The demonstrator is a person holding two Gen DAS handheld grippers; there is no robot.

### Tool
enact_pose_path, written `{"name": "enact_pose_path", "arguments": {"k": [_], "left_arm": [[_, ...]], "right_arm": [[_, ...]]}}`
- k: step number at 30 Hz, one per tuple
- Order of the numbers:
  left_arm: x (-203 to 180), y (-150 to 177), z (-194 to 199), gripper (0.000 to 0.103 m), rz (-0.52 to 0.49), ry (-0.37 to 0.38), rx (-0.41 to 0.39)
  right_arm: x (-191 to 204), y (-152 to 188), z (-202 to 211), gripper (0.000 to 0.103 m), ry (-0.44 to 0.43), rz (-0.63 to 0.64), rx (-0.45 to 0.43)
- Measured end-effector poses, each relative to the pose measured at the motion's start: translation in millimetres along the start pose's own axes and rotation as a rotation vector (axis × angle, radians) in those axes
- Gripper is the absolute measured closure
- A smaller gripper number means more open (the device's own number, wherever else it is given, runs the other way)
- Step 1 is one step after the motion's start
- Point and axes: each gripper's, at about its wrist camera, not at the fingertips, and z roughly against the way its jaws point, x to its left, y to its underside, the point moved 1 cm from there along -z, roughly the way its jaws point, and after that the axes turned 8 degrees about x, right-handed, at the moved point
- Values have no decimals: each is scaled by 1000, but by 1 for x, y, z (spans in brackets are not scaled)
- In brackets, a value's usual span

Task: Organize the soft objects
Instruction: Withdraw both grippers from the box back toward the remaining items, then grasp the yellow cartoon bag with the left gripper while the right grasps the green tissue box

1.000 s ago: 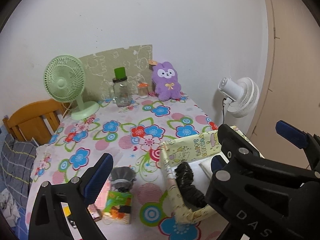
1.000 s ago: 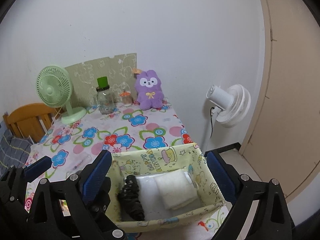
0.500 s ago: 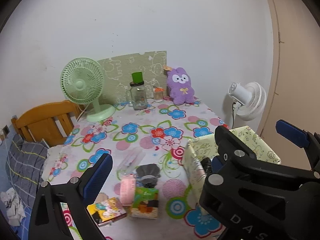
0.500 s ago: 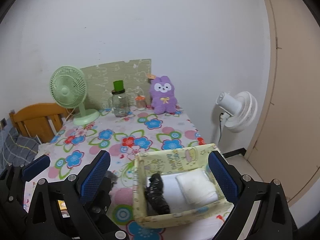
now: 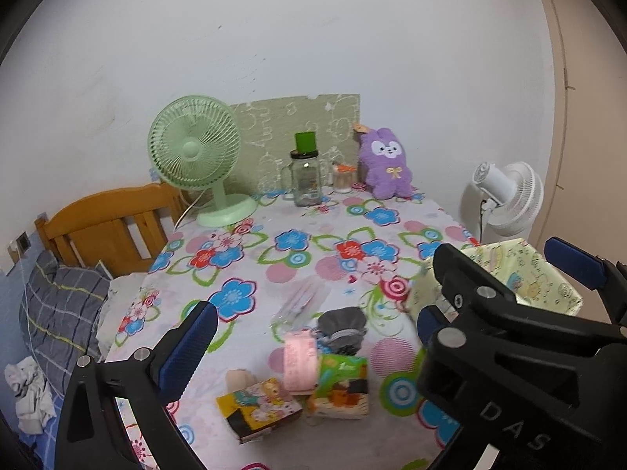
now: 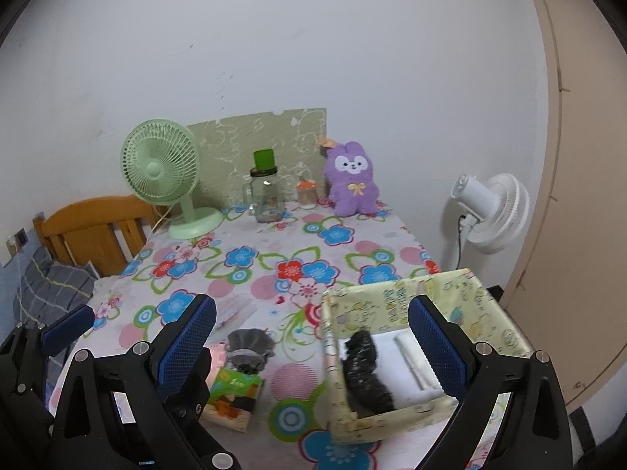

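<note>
A pale yellow patterned fabric box [image 6: 392, 297] sits at the table's near right corner and holds a black crumpled item [image 6: 366, 372] and a white folded cloth [image 6: 403, 368]. The box also shows in the left wrist view [image 5: 548, 282]. Left of it lie a grey scrunched cloth [image 5: 341, 329], a pink roll [image 5: 299, 364], a green tissue pack [image 5: 341, 387], a yellow pack [image 5: 258, 407] and a clear bag [image 5: 298, 301]. My left gripper [image 5: 309, 344] is open above these items. My right gripper [image 6: 313, 348] is open over the box's left wall.
A purple plush bunny [image 5: 386, 168], a glass jar with green lid [image 5: 305, 176], a small jar [image 5: 343, 176] and a green desk fan [image 5: 196, 156] stand at the table's back. A white floor fan [image 5: 505, 196] is at the right. A wooden headboard [image 5: 106, 227] and bedding are left.
Both grippers have pulled back and swung left. The left wrist view now shows the pile of small items; the box has slid to the right in both views.
</note>
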Motion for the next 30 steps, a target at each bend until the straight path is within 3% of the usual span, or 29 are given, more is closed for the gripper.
{"name": "enact_pose_path", "arguments": {"k": [30], "left_arm": [[60, 55, -75, 0, 81, -36, 182]], "right_arm": [[63, 44, -74, 3, -90, 90, 120]]}}
